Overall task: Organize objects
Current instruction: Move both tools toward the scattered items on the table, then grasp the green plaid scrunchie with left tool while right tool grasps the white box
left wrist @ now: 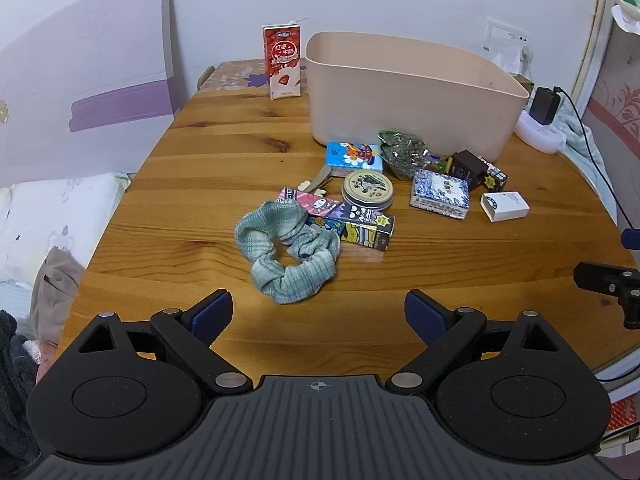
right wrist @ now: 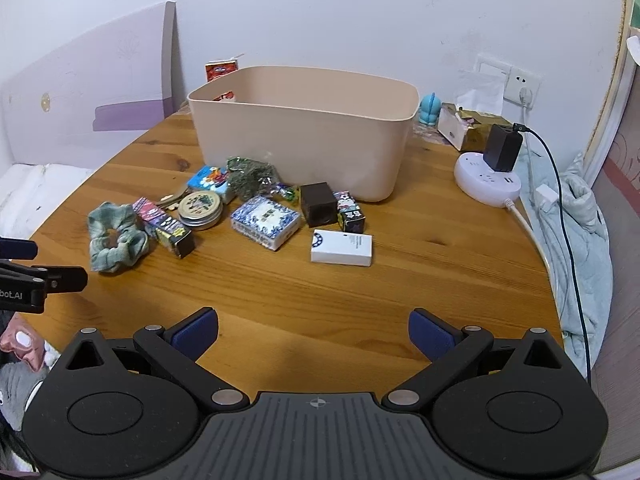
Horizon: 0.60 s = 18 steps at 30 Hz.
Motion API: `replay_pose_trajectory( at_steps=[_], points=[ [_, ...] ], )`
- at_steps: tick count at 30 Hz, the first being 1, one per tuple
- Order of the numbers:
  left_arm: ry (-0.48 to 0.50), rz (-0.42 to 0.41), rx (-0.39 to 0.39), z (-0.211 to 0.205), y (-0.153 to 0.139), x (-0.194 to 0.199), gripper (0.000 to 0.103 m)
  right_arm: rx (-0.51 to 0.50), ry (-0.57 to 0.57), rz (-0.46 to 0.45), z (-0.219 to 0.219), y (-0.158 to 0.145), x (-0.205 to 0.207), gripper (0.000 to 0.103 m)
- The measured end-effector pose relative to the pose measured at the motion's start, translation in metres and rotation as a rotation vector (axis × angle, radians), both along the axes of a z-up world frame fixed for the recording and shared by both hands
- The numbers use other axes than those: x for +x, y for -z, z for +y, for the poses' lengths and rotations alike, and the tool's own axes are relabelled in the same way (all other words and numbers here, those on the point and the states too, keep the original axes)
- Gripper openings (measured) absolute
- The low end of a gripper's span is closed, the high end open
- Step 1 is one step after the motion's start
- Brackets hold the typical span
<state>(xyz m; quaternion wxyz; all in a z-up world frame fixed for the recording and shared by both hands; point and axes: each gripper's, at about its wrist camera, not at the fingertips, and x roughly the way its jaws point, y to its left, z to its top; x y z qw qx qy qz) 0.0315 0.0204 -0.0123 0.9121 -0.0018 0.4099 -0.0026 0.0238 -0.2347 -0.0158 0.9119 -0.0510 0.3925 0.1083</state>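
Observation:
A beige plastic bin (left wrist: 404, 96) (right wrist: 304, 136) stands at the back of the round wooden table (left wrist: 240, 152) (right wrist: 420, 280). In front of it lie a green scrunchie (left wrist: 286, 246) (right wrist: 114, 240), a cartoon box (left wrist: 352, 222) (right wrist: 164, 228), a round tin (left wrist: 368, 190) (right wrist: 200, 206), a blue-white box (left wrist: 440, 194) (right wrist: 266, 222), a white box (left wrist: 505, 206) (right wrist: 341, 248), a dark cube (right wrist: 318, 204) and a green packet (left wrist: 402, 152) (right wrist: 250, 176). My left gripper (left wrist: 319, 314) is open and empty, just short of the scrunchie. My right gripper (right wrist: 314, 332) is open and empty, short of the white box.
A red milk carton (left wrist: 282, 62) stands left of the bin. A white power strip with a black charger (right wrist: 490, 172) and cable sits at the right edge, beside a tissue box (right wrist: 466, 130). A bed with pillows (left wrist: 56, 216) lies left of the table.

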Motion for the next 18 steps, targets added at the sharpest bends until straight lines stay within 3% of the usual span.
replay_pose_trajectory(
  at_steps=[10, 18],
  points=[
    [-0.018, -0.013, 0.007, 0.003, 0.008, 0.025, 0.095, -0.027, 0.008, -0.019, 0.000, 0.008, 0.024, 0.103],
    [-0.040, 0.036, -0.018, 0.012, 0.024, 0.059, 0.095, -0.052, 0.018, -0.013, -0.002, 0.023, 0.063, 0.103]
  ],
)
